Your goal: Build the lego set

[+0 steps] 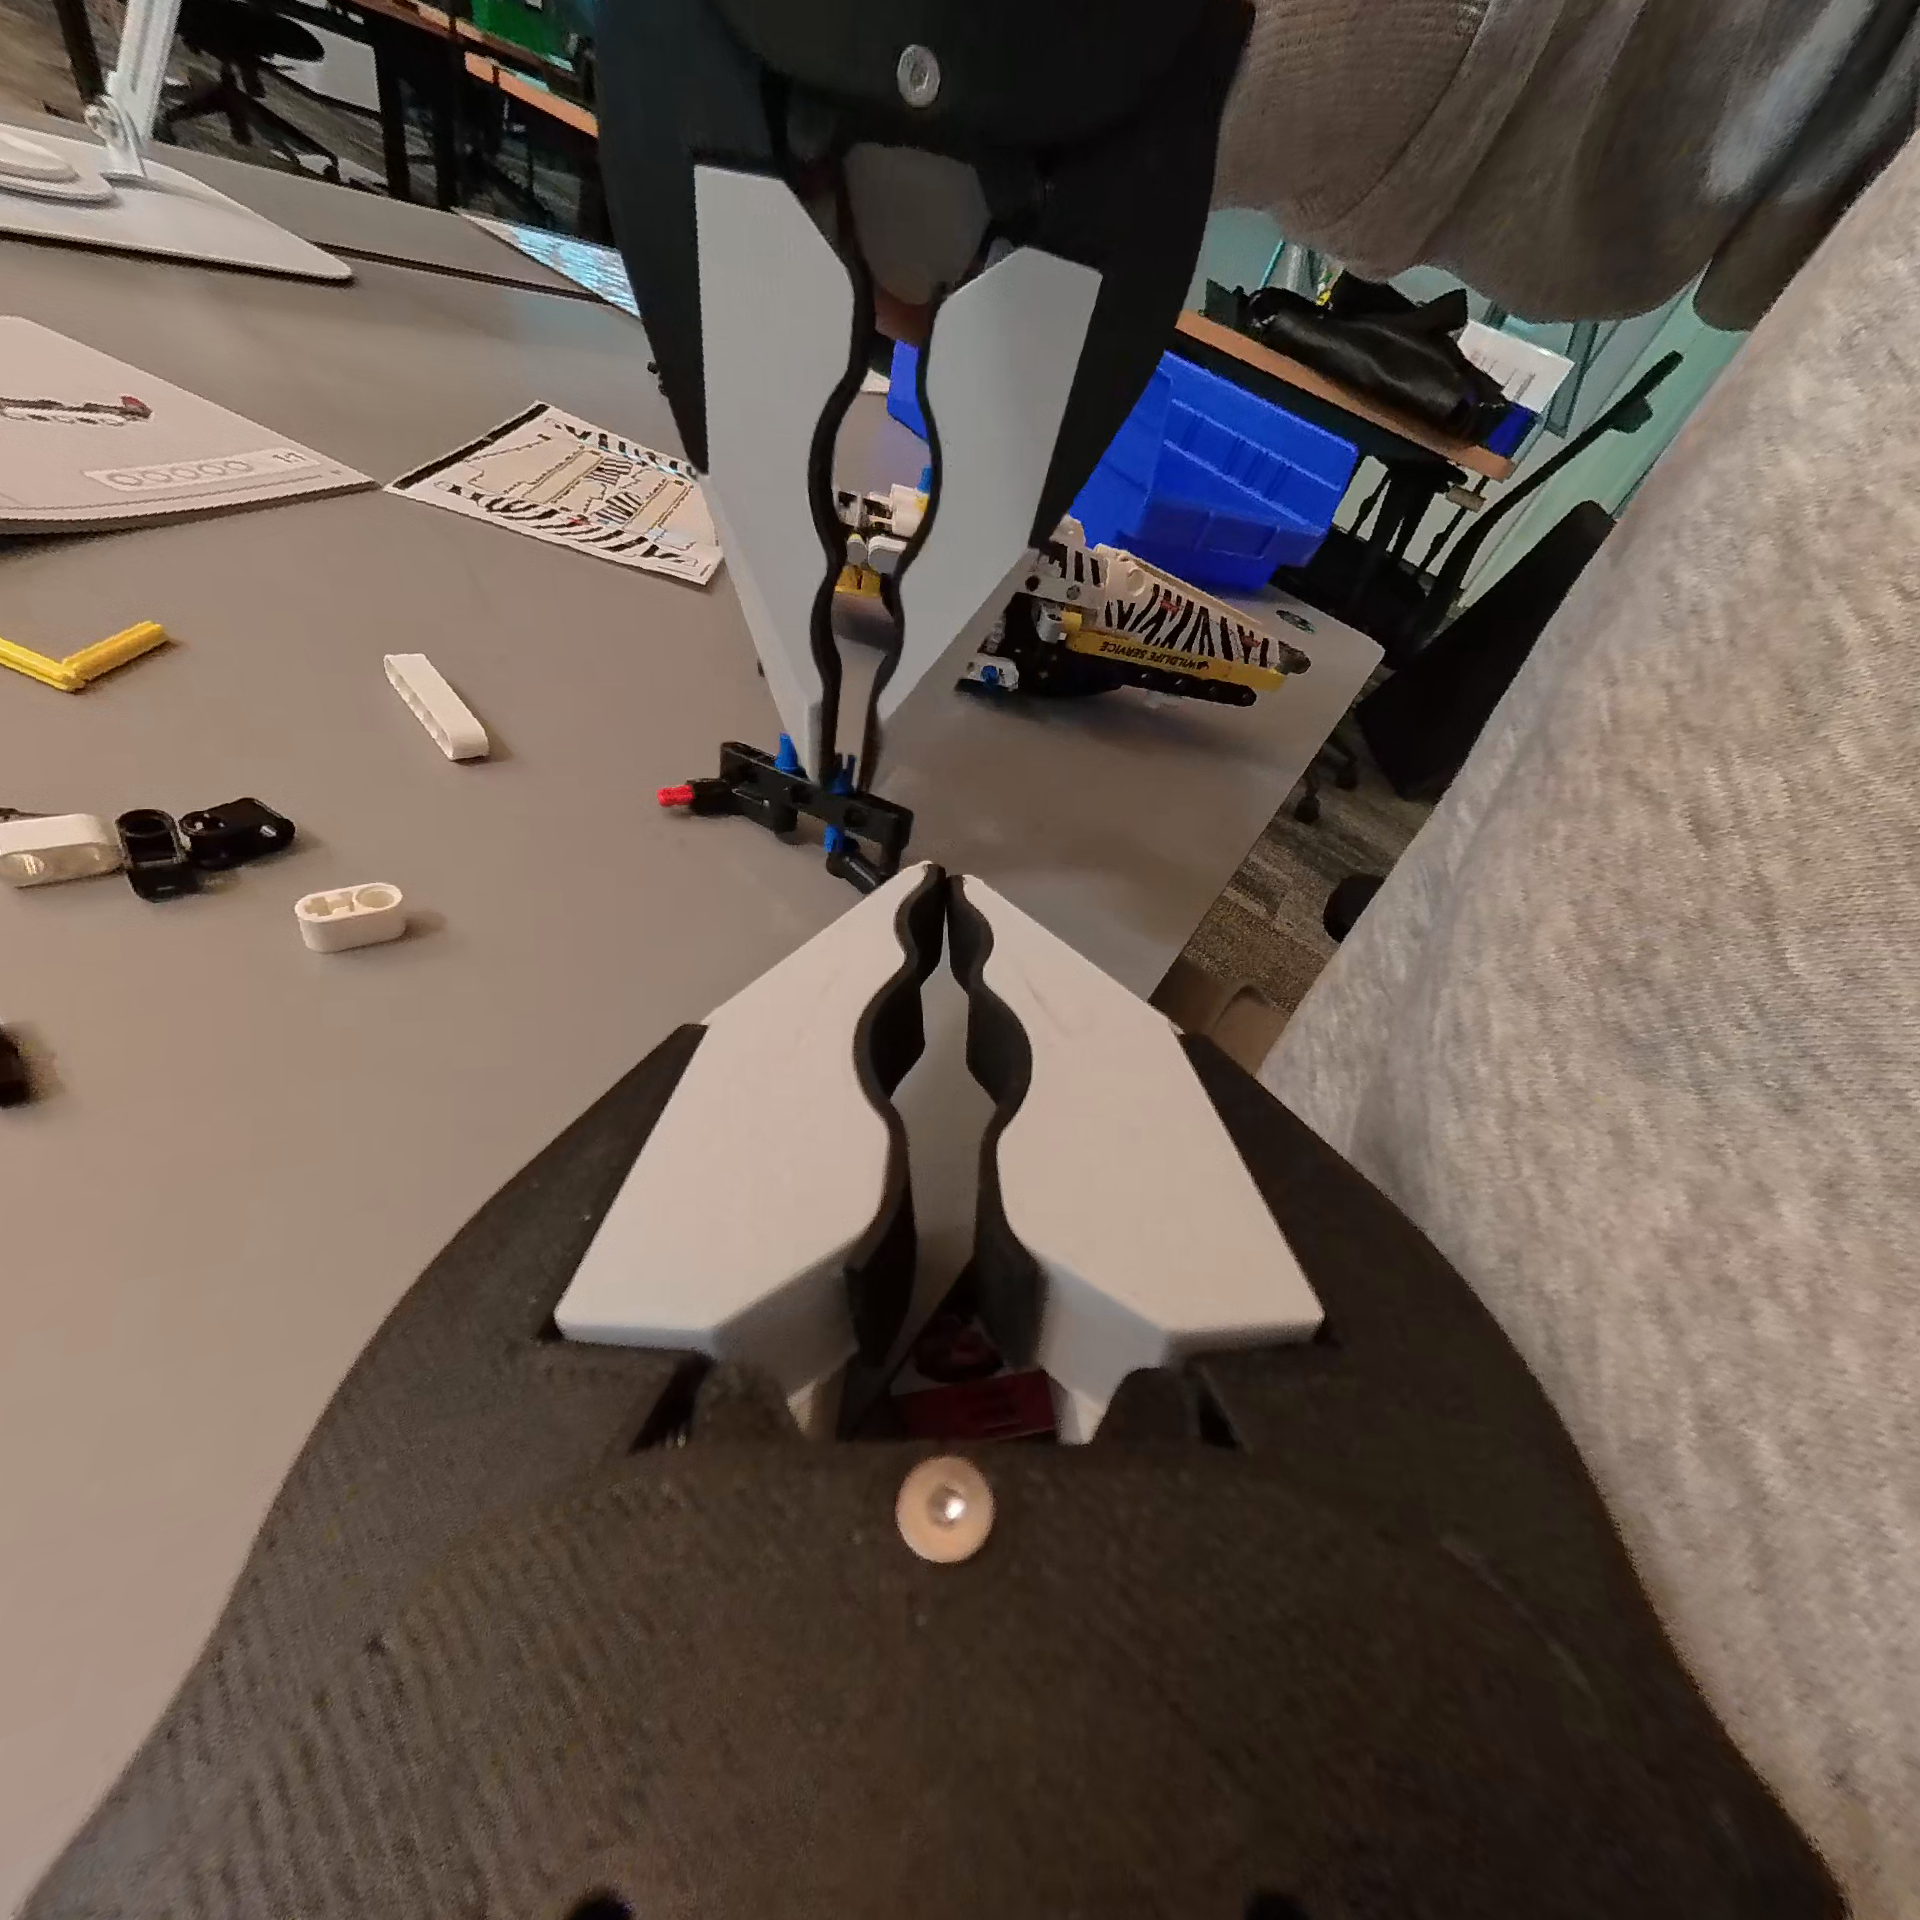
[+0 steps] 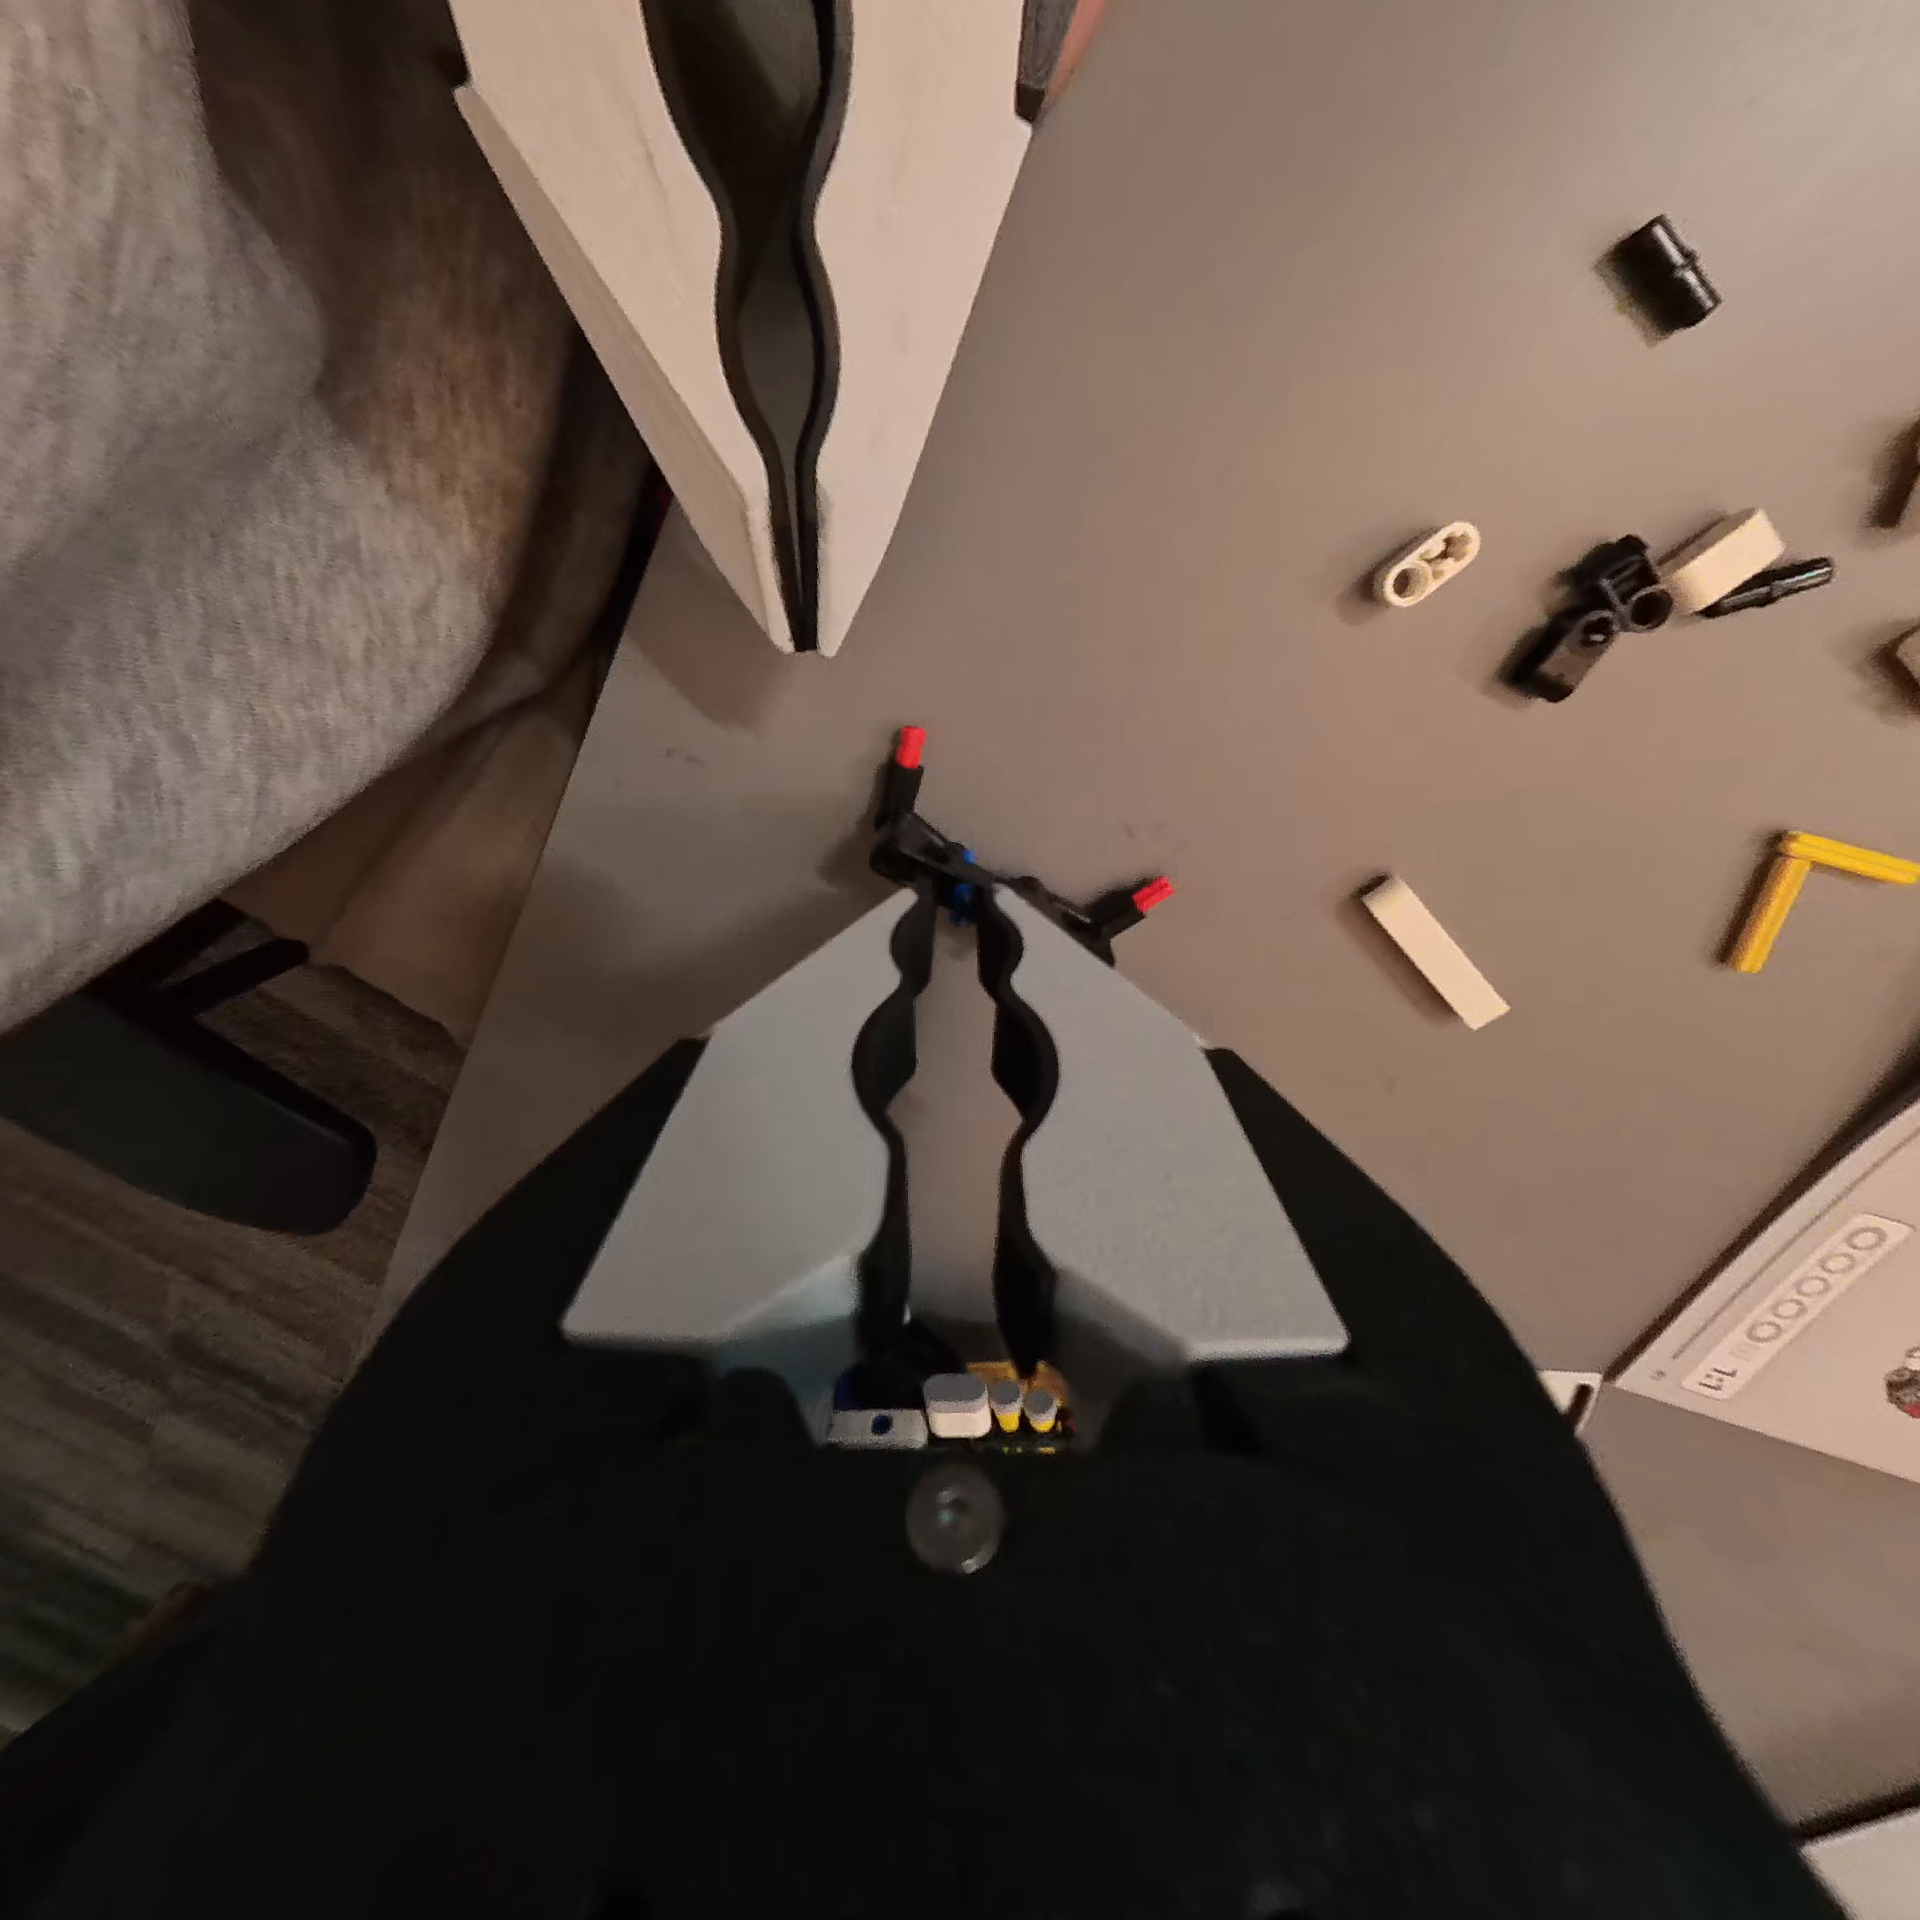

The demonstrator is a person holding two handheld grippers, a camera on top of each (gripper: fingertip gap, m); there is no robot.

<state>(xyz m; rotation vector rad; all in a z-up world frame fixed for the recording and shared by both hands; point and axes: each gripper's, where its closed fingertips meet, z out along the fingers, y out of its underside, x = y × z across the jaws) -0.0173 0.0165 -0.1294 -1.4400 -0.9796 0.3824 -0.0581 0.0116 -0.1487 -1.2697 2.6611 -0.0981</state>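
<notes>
In the left wrist view, the left gripper (image 1: 943, 883) shows its two pale grey fingers with wavy black pads pressed together at the tips, nothing between them, just short of the small black beam assembly with blue pins and a red-tipped pin (image 1: 800, 805) lying on the flat grey table (image 1: 436, 1091). The right gripper (image 1: 852, 764) comes down from above onto that assembly, its tips narrowly apart around a blue pin; whether they press it is hard to make out. Left of the assembly lie one long white beam (image 1: 436, 707), one short white two-hole link (image 1: 348, 914), a cluster of one white and two black connectors (image 1: 145, 847), and one yellow L-shaped piece (image 1: 78, 655), cut off at the edge. Beyond the assembly stand one sticker sheet (image 1: 561, 494), one open instruction booklet (image 1: 135, 436), one partly built zebra-striped yellow model (image 1: 1132, 623), half hidden by the right gripper, and one blue plastic bin (image 1: 1216, 468). In the right wrist view, the right gripper (image 2: 956, 899) holds its fingers narrowly parted at the assembly (image 2: 997, 873), where two red-tipped pins show; the blue pin sits between the tips, blurred. The left gripper (image 2: 805, 639) hangs closed beyond the assembly. Right of the assembly lie the white beam (image 2: 1434, 951), yellow L (image 2: 1797, 894), white link (image 2: 1429, 561) and one black cylinder (image 2: 1657, 275).
</notes>
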